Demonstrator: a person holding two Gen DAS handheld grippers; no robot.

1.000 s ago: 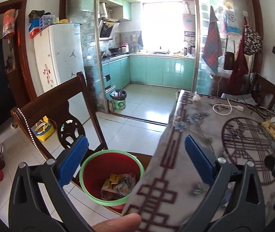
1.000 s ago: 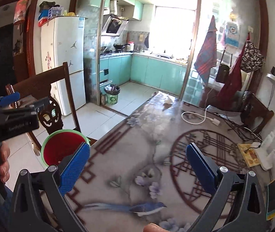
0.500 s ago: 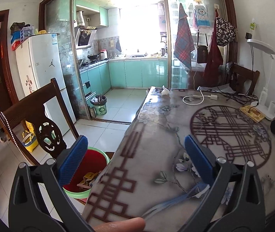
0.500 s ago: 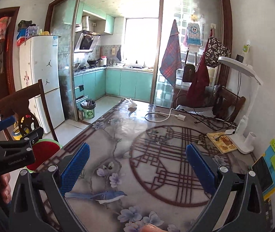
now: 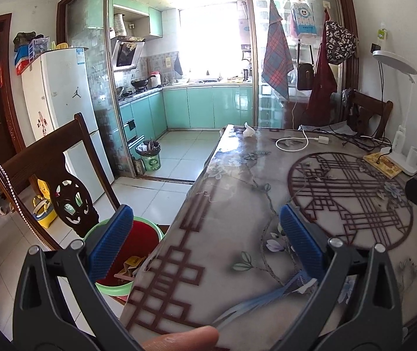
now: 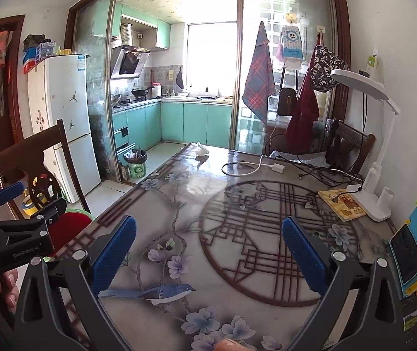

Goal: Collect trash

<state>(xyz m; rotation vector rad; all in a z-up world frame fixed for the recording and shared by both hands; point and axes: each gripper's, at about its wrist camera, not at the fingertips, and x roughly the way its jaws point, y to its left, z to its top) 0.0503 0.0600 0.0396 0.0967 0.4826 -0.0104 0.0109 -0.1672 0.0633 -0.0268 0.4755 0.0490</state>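
Note:
A red bin with a green rim (image 5: 138,235) stands on the chair seat left of the table, holding wrappers (image 5: 131,264); it also shows in the right wrist view (image 6: 72,223). A crumpled white tissue (image 5: 249,131) lies at the table's far edge, seen too in the right wrist view (image 6: 202,149). My left gripper (image 5: 205,239) is open and empty over the table's near left corner. My right gripper (image 6: 207,248) is open and empty above the patterned table (image 6: 237,204).
A white charging cable (image 6: 252,168), black cords, a small book (image 6: 343,204), a white desk lamp (image 6: 375,175) and a phone on a blue holder (image 6: 413,248) sit on the table. Wooden chairs (image 5: 50,169) stand left and at the far right. A fridge is behind.
Both grippers have swung right and lifted, from the bin towards the table top. Both stayed open and empty.

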